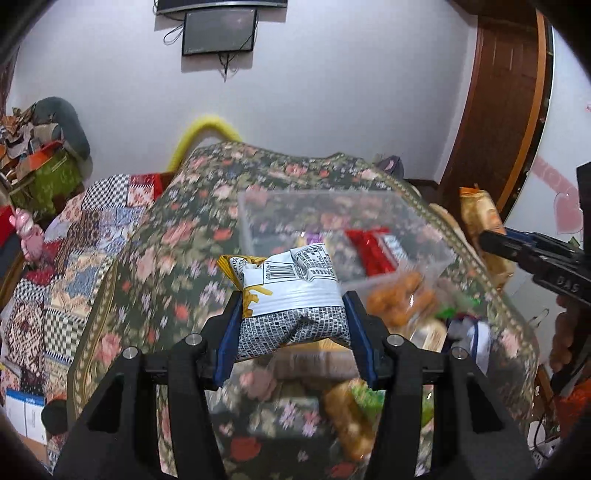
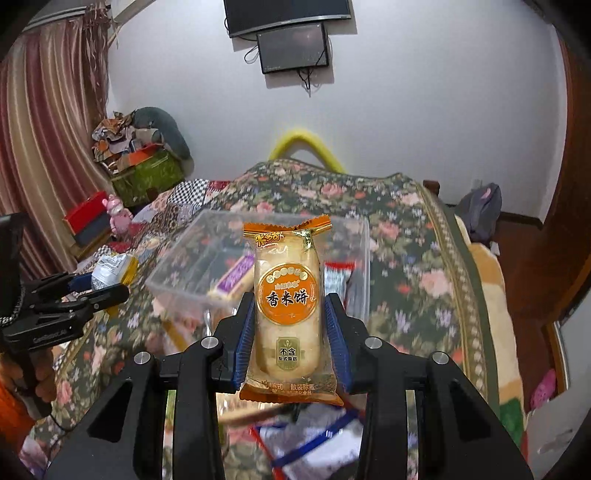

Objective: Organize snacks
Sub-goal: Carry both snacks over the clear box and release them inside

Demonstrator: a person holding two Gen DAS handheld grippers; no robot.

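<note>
Both grippers are clamped, one packet each: my left gripper (image 1: 293, 317) pinches a white-and-yellow snack bag (image 1: 291, 291), my right gripper (image 2: 290, 334) an orange rice-cracker packet (image 2: 287, 310). Beyond them I count one clear plastic bin (image 2: 364, 236) on the floral bedspread (image 2: 406, 229). Only the right view shows its purple-wrapped bar (image 2: 231, 282); only the left shows orange snacks (image 1: 399, 299) loose beside it.

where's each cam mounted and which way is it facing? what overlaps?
Left wrist: on the left gripper, facing down over the floral bed; white snack packet held; a hand at right.
Right wrist: on the right gripper, same heading; orange rice-cracker packet held; a hand at left.
Shared: clear plastic box, wall screen.
</note>
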